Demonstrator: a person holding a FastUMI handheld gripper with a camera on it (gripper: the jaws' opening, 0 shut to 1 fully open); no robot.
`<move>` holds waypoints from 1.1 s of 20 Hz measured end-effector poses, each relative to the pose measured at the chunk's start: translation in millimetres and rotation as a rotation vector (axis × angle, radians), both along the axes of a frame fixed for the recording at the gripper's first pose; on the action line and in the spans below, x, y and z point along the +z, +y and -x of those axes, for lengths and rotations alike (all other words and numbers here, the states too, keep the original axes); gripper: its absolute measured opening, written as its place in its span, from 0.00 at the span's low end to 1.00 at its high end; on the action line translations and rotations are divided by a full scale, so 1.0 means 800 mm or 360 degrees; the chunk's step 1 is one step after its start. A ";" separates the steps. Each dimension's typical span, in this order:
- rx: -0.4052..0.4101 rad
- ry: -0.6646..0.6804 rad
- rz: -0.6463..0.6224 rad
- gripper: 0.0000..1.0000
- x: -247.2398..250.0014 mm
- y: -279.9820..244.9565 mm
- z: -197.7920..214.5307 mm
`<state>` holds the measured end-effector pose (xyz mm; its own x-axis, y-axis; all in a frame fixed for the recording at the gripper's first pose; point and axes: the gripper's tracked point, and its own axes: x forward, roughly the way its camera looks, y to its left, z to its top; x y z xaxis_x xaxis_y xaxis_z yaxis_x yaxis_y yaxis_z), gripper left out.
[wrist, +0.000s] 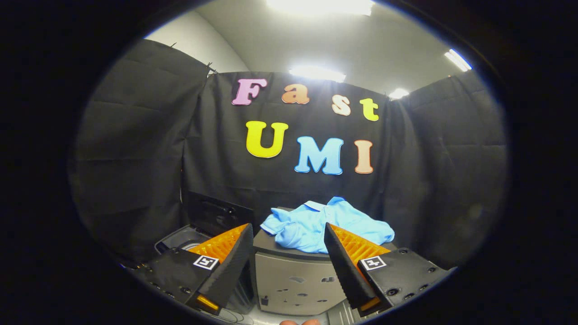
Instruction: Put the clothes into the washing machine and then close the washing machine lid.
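One light blue cloth polo shirt [324, 225] lies crumpled on top of a grey box-shaped cabinet [293, 280], its collar toward the booth wall and its long axis running side to side. The hand-held gripper [288, 239] is wide open, holding nothing, with the shirt just beyond its fingers. One dark open-lidded washing machine [198, 225] stands left of the cabinet.

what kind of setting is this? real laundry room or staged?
Staged, most likely: a recording booth with black cloth walls and ceiling lights, not a home laundry room. A blue shirt lies on a grey box-like stand, beside an open-lidded washing machine. The claw is open, short of the shirt.
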<state>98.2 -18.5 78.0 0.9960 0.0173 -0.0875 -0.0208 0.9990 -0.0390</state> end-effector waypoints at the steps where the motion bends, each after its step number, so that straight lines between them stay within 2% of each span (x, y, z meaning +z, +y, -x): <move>1: -0.0004 0.0014 0.0018 0.98 0.006 -0.004 -0.011; 4: -0.0001 0.0078 -0.0002 0.98 0.016 -0.017 -0.049; 7: -0.0033 0.0230 0.0036 0.98 0.012 -0.043 -0.092; 11: -0.0065 0.0380 -0.0029 0.98 0.008 -0.077 -0.149; 16: -0.0094 0.0557 -0.0049 0.98 -0.034 -0.105 -0.225; 22: -0.0090 0.0701 -0.0039 0.98 -0.085 -0.119 -0.282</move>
<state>323.5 -113.9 9.9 0.8632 -0.0291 -0.5039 0.0248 0.9996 -0.0152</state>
